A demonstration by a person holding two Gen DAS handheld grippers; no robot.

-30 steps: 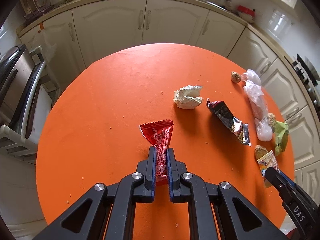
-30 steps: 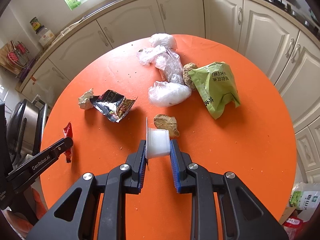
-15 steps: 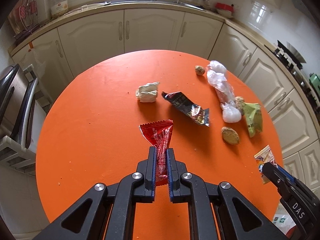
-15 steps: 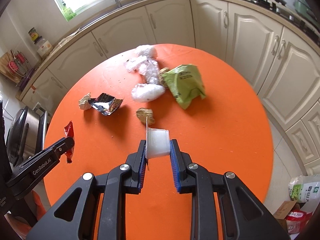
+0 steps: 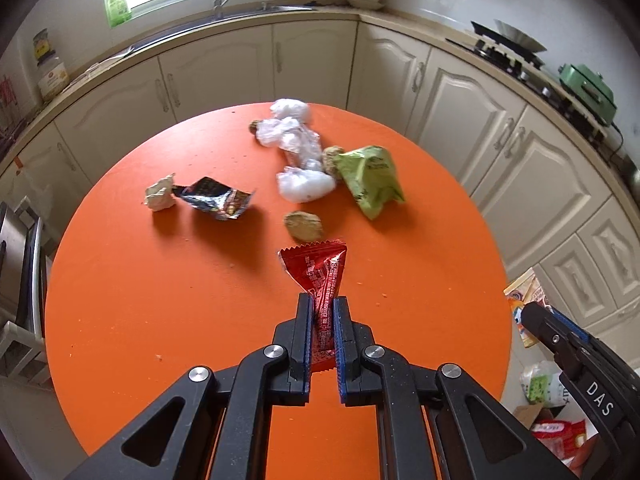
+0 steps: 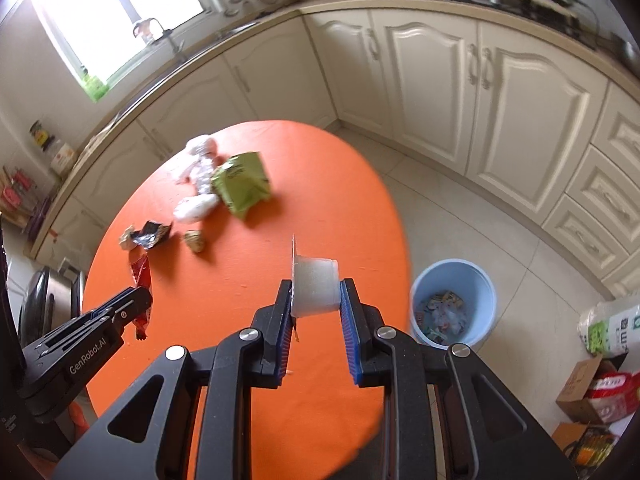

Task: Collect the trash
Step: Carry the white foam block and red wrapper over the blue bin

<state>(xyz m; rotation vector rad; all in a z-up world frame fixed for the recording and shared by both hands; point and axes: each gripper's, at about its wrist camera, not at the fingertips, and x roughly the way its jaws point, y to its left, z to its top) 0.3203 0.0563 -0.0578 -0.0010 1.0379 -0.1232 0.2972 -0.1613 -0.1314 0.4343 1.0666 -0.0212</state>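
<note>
Here, your left tongs [image 5: 322, 304] clamp a red wrapper [image 5: 320, 276] above the orange tabletop [image 5: 160, 300], while your right tongs [image 6: 315, 290] pinch a small clear plastic cup [image 6: 314, 290] near the tabletop's edge; a blue bin [image 6: 454, 300] with trash stands on the floor beside it.

The lower end of the crinkled red foil wrapper [image 5: 320, 280] is hidden between blue pads. Print on the crumpled green plastic bag [image 6: 240, 184] is too blurred to read.
</note>
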